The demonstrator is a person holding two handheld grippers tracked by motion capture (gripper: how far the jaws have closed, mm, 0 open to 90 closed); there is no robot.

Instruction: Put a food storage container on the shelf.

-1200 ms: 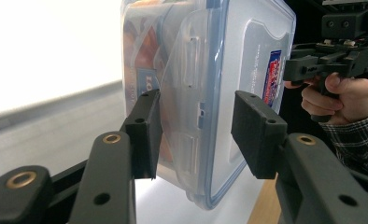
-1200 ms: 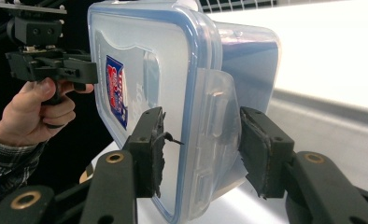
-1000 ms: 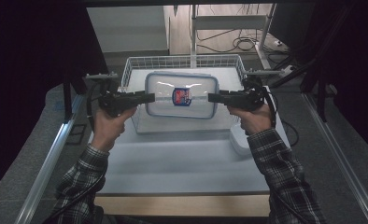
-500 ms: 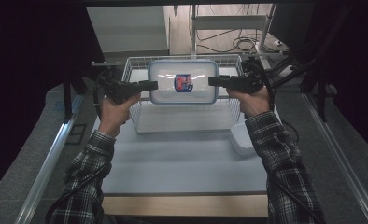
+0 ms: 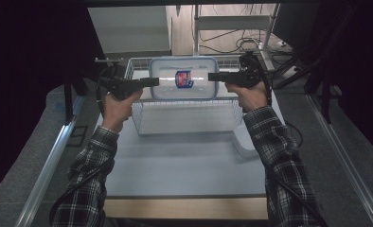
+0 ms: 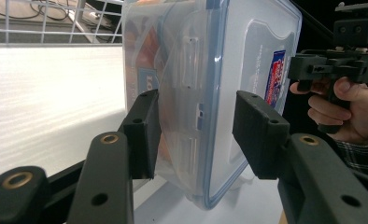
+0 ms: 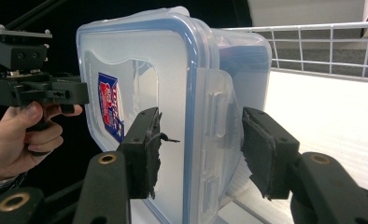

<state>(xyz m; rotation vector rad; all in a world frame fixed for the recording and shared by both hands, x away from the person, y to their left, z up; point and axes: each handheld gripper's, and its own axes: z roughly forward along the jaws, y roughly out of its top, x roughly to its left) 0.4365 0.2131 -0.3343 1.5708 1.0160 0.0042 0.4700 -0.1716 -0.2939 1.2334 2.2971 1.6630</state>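
A clear plastic container [image 5: 183,78] with a blue-rimmed lid and a red-and-blue label hangs in the air over the far part of a white wire basket [image 5: 142,118]. It is tipped on edge, with the lid facing me. My left gripper [image 5: 155,82] is shut on its left end and my right gripper [image 5: 212,76] on its right end. In the left gripper view the jaws [image 6: 194,116] straddle the container [image 6: 205,70] across lid and body, with the right gripper [image 6: 294,70] beyond. The right gripper view shows its jaws [image 7: 198,135] clamping the container [image 7: 140,70] at the latch.
The basket stands on a pale table [image 5: 184,165]. A white tub [image 5: 246,142] lies by the basket's right side. A metal shelf frame with cables [image 5: 232,28] stands behind the basket. Metal rails [image 5: 52,161] run along both table sides.
Both hands have carried the container up and away from me, from low inside the basket to above its far rim. It stays gripped at both ends.
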